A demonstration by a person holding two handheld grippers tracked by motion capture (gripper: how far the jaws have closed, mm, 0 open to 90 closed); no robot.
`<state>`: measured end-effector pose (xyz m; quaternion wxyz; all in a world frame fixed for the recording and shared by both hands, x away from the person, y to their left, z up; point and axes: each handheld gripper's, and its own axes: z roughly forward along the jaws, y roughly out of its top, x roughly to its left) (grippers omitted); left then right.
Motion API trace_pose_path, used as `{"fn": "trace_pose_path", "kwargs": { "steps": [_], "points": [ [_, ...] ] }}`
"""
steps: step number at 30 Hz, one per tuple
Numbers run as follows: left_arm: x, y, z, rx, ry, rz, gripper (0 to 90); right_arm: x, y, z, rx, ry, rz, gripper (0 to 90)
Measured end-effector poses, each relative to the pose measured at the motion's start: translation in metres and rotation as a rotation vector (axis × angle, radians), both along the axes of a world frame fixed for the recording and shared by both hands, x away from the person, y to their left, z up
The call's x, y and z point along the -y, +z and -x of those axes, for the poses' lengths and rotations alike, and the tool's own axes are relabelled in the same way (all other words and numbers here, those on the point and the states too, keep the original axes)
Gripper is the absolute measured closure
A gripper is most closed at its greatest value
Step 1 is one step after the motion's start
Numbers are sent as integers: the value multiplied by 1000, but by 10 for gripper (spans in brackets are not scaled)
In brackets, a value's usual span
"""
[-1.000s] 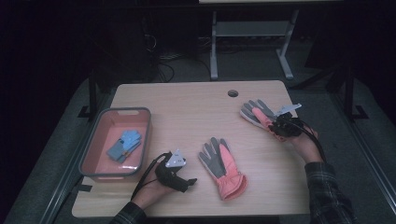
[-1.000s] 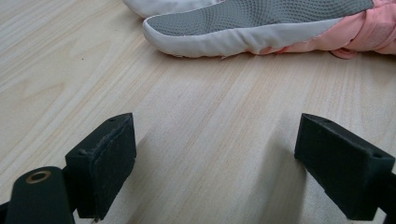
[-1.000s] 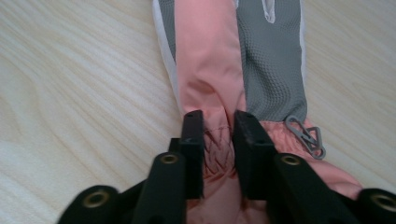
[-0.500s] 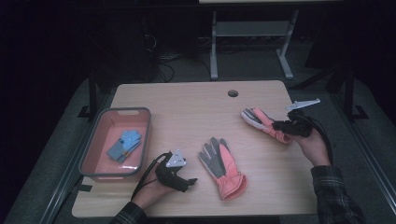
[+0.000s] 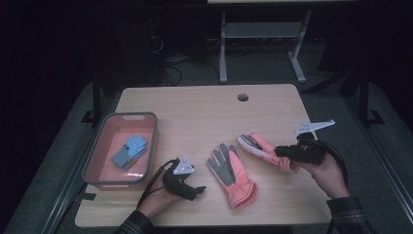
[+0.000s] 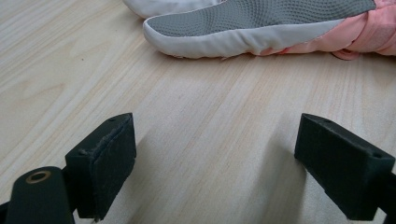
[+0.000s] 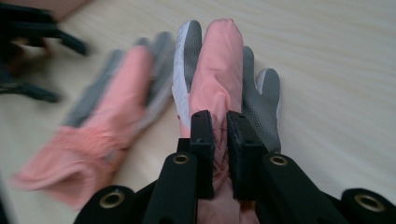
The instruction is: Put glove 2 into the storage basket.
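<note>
My right hand-held gripper is clenched on a pink glove, its two black jaws pinching the fabric near the cuff end; in the right gripper view the pink and grey fingers of that glove stick out beyond the jaws. The jaws have just been closing, with the glove between them. Seen from the high view, the held glove sits off the tabletop on the right side, fingers pointing toward the middle, and my right hand is wrapped around the gripper body below it.

My left hand-held gripper is released: in the left gripper view the jaws stand wide apart with bare wood between them and nothing gripped. It rests low near the front edge of the tabletop, held by my left hand.

A second pink glove lies flat on the tabletop between the two grippers, grey palm up, cuff toward me (its grey, dotted palm and white edge show at the top of the left gripper view). It lies just beside the left gripper's jaws, not touching them.

On the left side of the tabletop stands a pink tray with a grey rim. Inside it lies a blue glove, well apart from both pink gloves.
</note>
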<state>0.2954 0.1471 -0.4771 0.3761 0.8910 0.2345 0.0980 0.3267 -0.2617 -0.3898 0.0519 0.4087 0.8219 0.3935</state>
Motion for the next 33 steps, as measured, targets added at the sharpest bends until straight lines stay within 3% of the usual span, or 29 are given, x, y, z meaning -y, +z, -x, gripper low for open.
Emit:
{"fn": "trace_pose_path", "kwargs": {
  "steps": [3,7,10,17,20,29,33],
  "points": [
    [0,0,0,-4,-1,-1,121,-5,-4,7,-31,21,-9,803],
    [0,0,0,1,-3,-6,121,-3,-9,3,-37,19,-16,763],
    [0,0,-1,2,-7,-7,121,1,-11,1,-14,16,-20,693],
    [0,0,0,-1,-6,-5,121,13,-12,-8,2,-27,27,673],
    [0,1,0,-3,-8,-10,121,22,-21,-20,-47,-59,26,647],
    [0,0,-1,0,-8,-5,121,15,-44,-41,-118,-31,49,641],
    [0,0,0,0,-7,-4,122,23,-36,-38,-91,-44,30,670]
  ]
}}
